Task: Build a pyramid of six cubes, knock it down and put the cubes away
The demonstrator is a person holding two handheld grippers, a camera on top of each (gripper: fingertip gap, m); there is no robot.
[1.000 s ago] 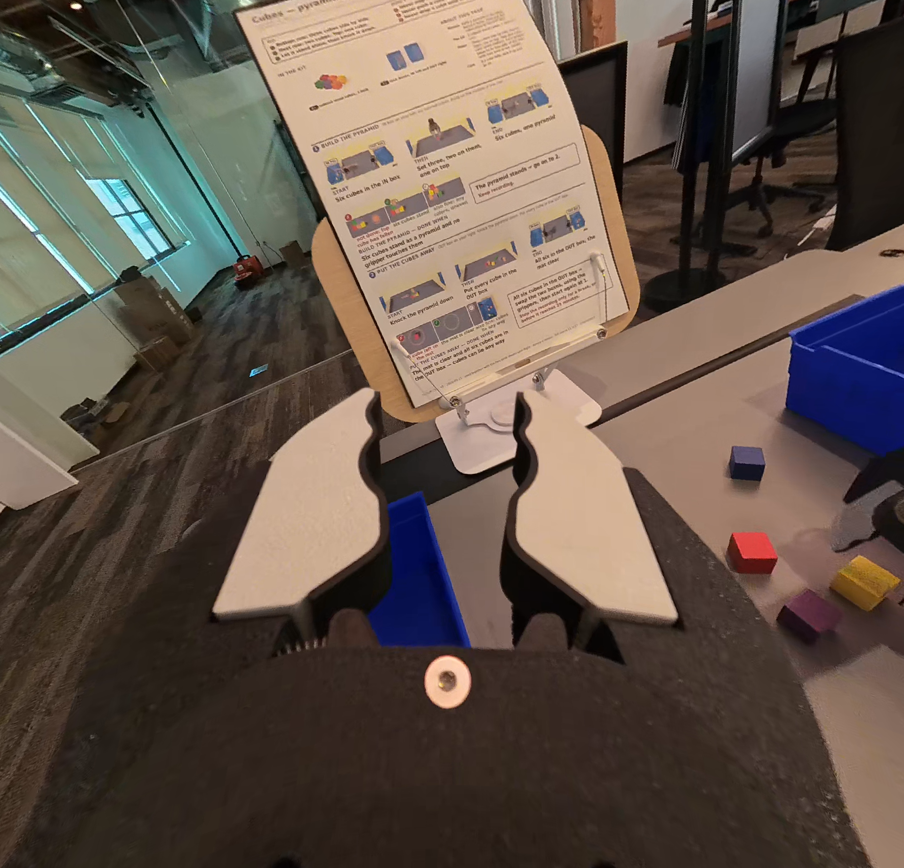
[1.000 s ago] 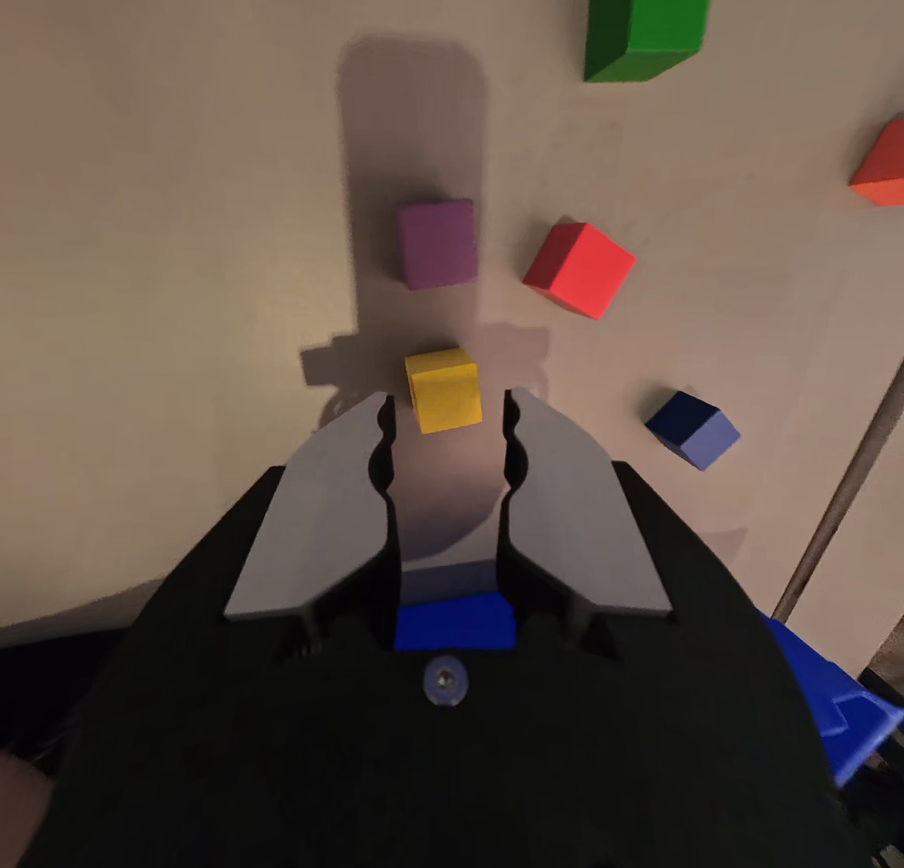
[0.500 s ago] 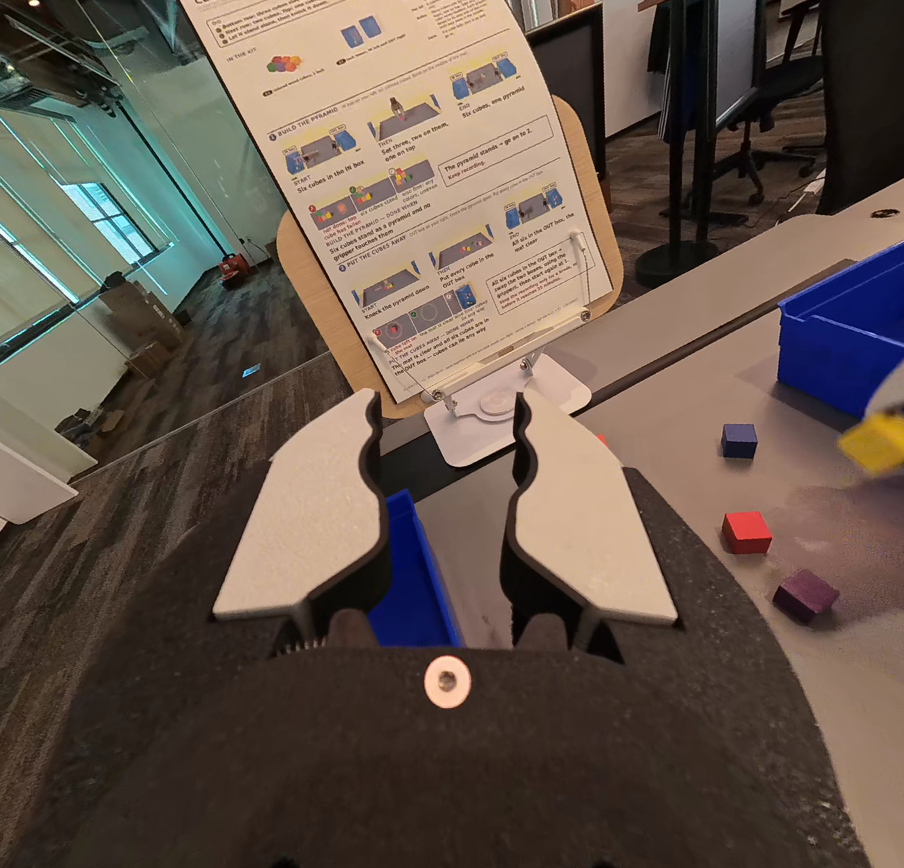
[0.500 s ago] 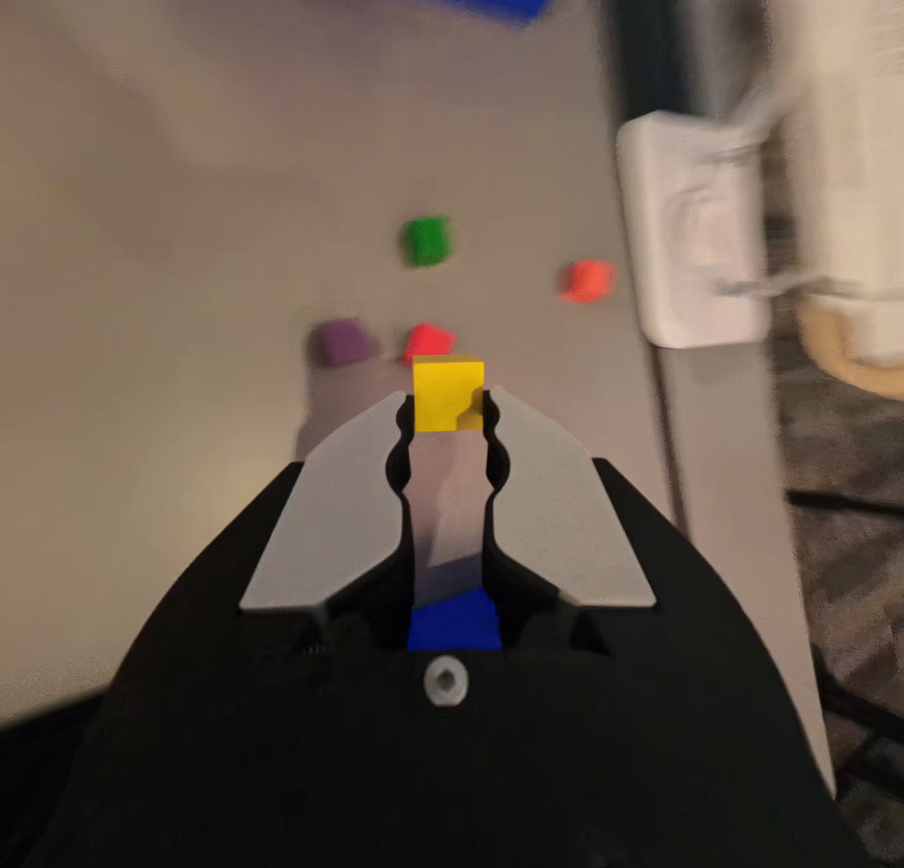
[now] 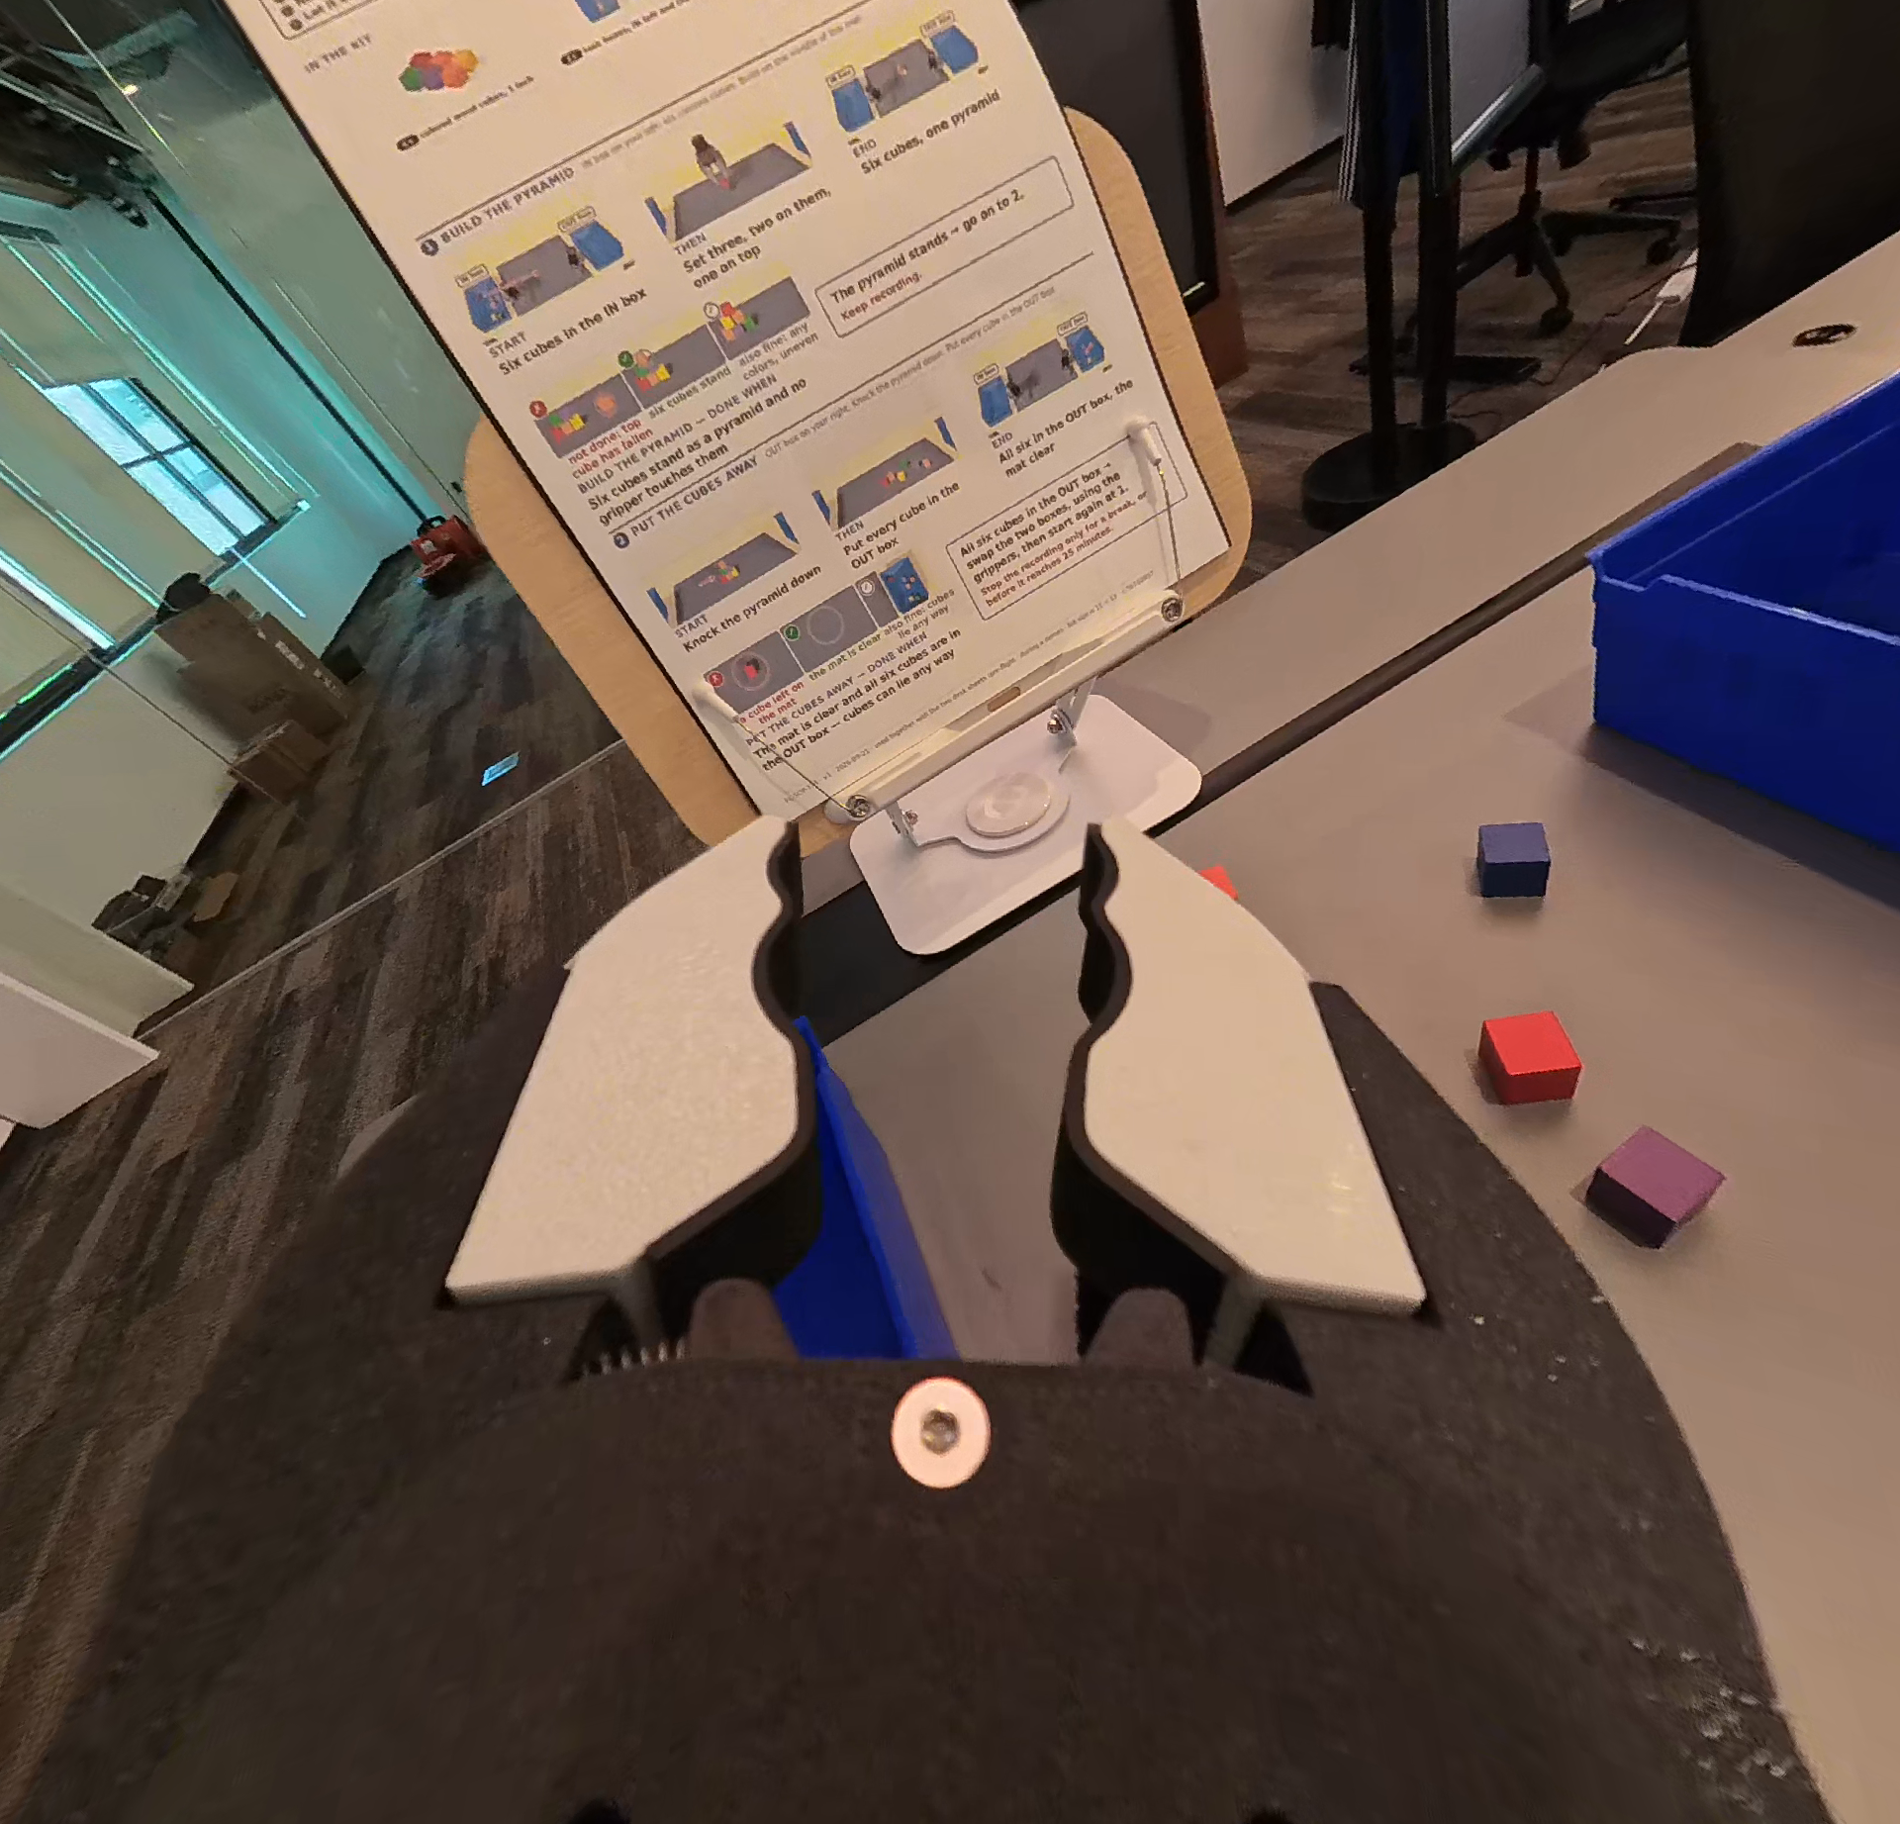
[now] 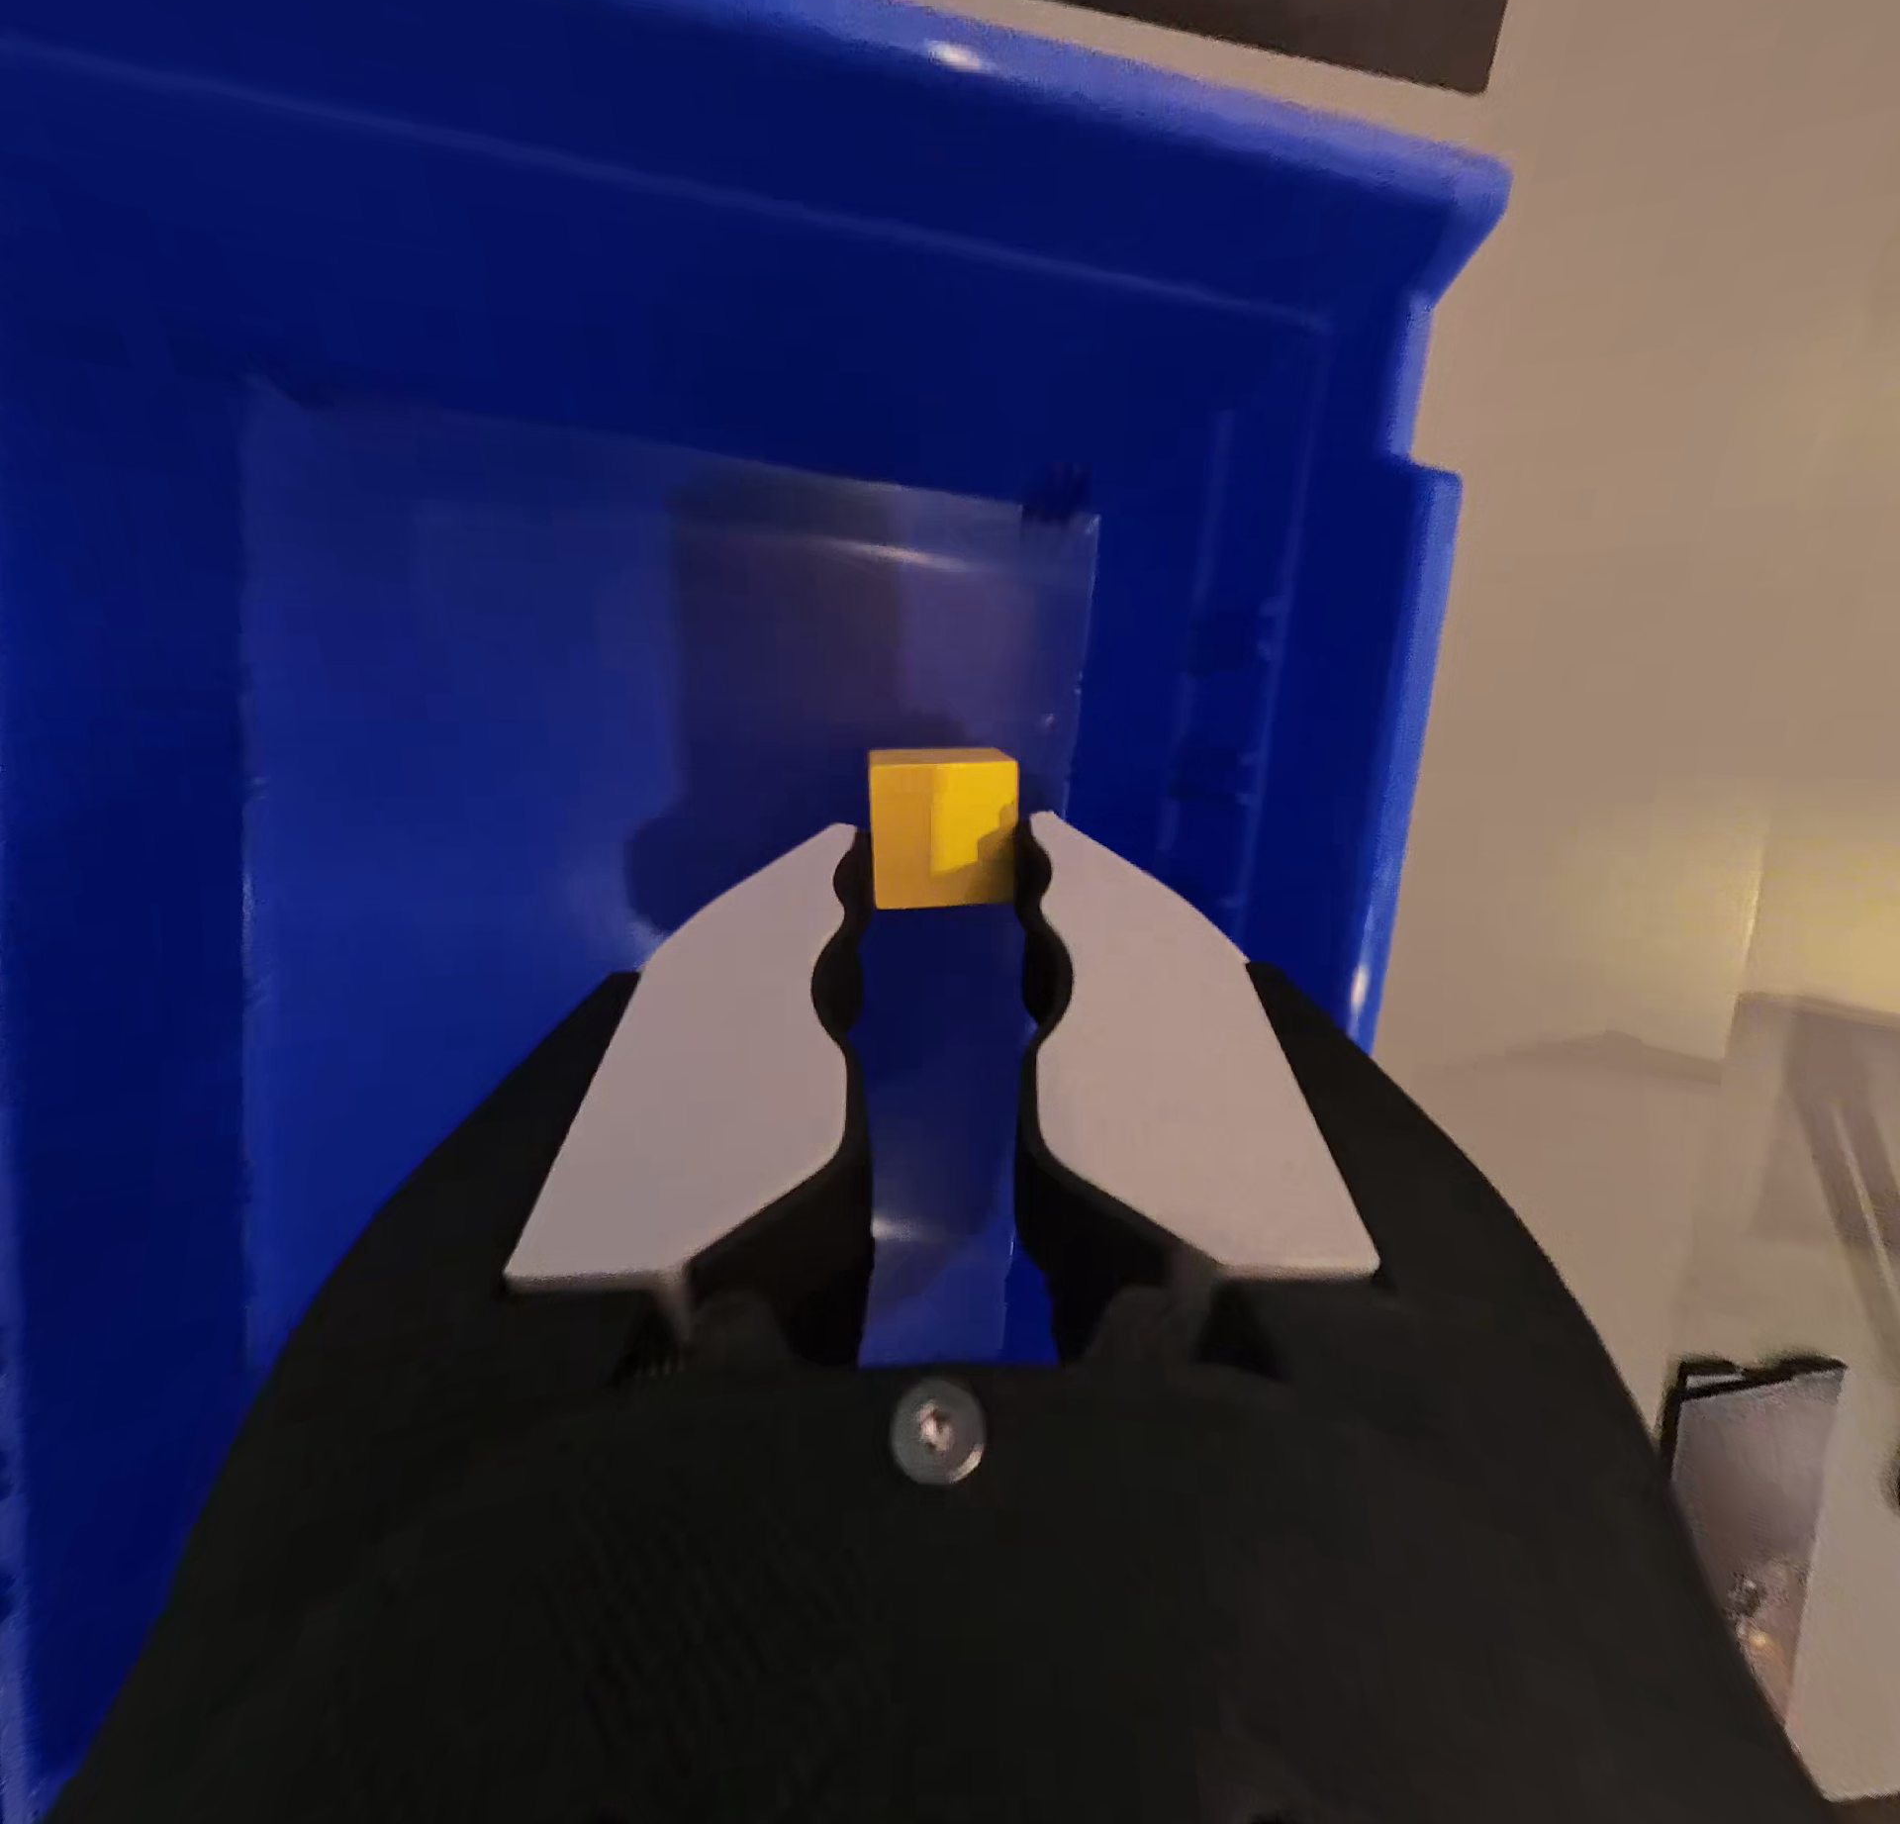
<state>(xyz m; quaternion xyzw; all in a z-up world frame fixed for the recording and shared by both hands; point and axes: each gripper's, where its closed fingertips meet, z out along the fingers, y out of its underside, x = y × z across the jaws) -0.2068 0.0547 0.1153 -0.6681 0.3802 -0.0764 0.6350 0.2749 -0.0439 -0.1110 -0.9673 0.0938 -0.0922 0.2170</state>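
The right gripper (image 6: 943, 834) pinches a yellow cube (image 6: 943, 829) over the blue box (image 6: 514, 335). The left gripper (image 5: 938, 885) is wide open and holds nothing.

From my seat, the small red block (image 5: 1217, 880) was mostly hidden behind my left tongs (image 5: 938, 885), the blue bin (image 5: 1768, 644) and the instruction sheet (image 5: 720, 284) ran off the frame, and the near blue bin (image 5: 853, 1230) showed only a sliver.

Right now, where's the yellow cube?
Right wrist view: yellow cube is pinched at the right gripper fingertips, held over the open blue bin.
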